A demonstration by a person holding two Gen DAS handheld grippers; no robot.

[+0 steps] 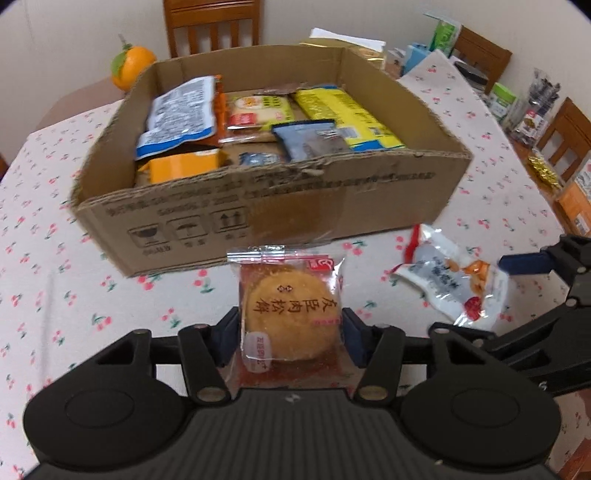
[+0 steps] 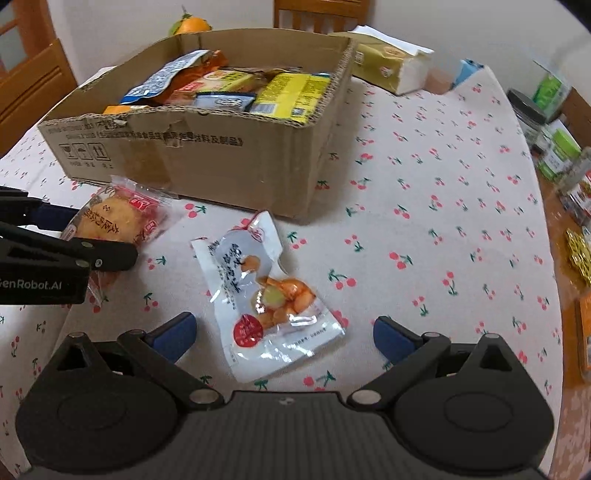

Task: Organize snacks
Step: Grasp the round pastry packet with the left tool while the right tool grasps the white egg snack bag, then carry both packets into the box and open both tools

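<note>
My left gripper [image 1: 290,334] is shut on a wrapped round pastry [image 1: 291,314], held just in front of the cardboard box [image 1: 332,206]. The pastry [image 2: 118,219] and left gripper [image 2: 74,236] also show at the left of the right wrist view. The box [image 2: 229,162] holds several snack packets. My right gripper [image 2: 282,338] is open, its blue pads either side of a white snack pouch [image 2: 266,291] lying flat on the cherry-print tablecloth [image 2: 443,221]. The pouch [image 1: 454,280] and the right gripper's fingers [image 1: 528,263] appear at the right of the left wrist view.
An orange ornament [image 1: 131,66] stands behind the box. A tissue pack [image 2: 388,66] lies beyond the box's right corner. Jars and packets [image 2: 554,147] crowd the table's right edge. Wooden chairs [image 1: 212,24] stand around the table.
</note>
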